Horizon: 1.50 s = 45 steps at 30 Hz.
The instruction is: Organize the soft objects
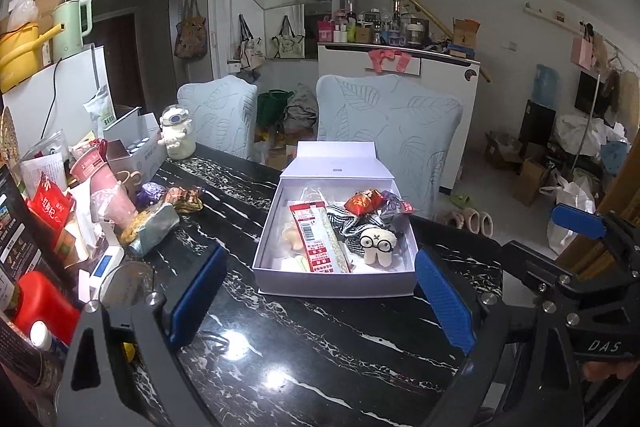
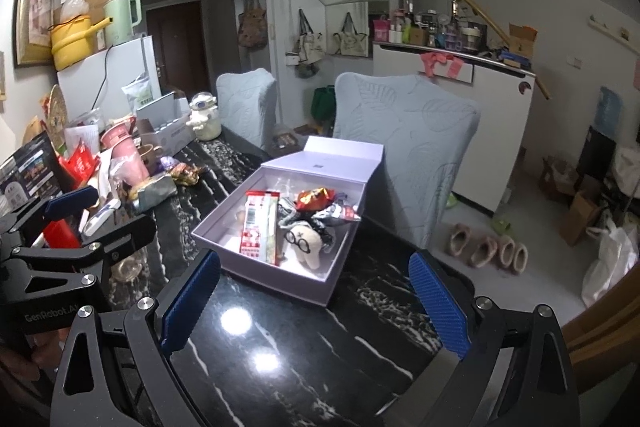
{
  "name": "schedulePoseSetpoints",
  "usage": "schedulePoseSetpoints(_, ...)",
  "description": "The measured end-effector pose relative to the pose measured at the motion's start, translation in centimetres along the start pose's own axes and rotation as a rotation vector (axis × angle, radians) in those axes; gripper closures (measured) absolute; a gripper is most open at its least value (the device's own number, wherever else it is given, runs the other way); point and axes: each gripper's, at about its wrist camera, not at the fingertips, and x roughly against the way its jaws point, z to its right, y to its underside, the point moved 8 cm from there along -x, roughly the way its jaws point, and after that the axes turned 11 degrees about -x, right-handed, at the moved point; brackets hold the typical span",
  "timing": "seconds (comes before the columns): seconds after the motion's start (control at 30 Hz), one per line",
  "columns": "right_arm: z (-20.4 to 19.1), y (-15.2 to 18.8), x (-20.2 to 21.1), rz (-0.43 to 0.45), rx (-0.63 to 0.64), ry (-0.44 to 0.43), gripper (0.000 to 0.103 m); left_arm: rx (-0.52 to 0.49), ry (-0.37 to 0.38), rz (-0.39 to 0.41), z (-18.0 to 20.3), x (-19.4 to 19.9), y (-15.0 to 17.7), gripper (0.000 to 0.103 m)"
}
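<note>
Left wrist view: the left claw [image 1: 320,297] hangs over the black marbled worktop [image 1: 304,355] with its blue pads spread wide and nothing between them; the white gift box [image 1: 334,283] stands just beyond the pads, lid folded back toward the chairs. Inside the box lie a plush toy with round glasses [image 1: 379,245] at the near right corner, a striped cloth [image 1: 352,225] behind the toy, a red-and-white long packet [image 1: 320,237] left of the toy, and a red foil snack bag [image 1: 364,203] toward the back of the box. The right claw [image 1: 500,247] shows at the right of the box, likewise released. Left of the box, apart from it on the worktop, sit a silver foil pouch [image 1: 154,227] and a crinkled snack wrapper [image 1: 182,199].

Right wrist view: the right claw [image 2: 316,301] is spread and empty, with the gift box [image 2: 280,275] directly ahead between its pads, and the plush toy [image 2: 306,247] in the box corner nearest the claw.

Judged step: soft items appear already gathered in the box, with both claws released in front of it. The next move probably calls either for reaching left of the box to any soft item left among the clutter, or for closing the lid; which is intended cannot be told
</note>
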Motion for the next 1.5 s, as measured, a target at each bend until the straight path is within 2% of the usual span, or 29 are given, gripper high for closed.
schedulePoseSetpoints(0.4,0.04,0.41,-0.16,-0.011,0.005,-0.001,0.006,-0.004,-0.016,-0.010,0.04,-0.02,0.06,0.007)
schedulePoseSetpoints(1.5,0.23,0.44,-0.22,-0.016,0.004,0.006,0.006,0.007,0.002,-0.020,0.02,-0.53,0.12,0.007)
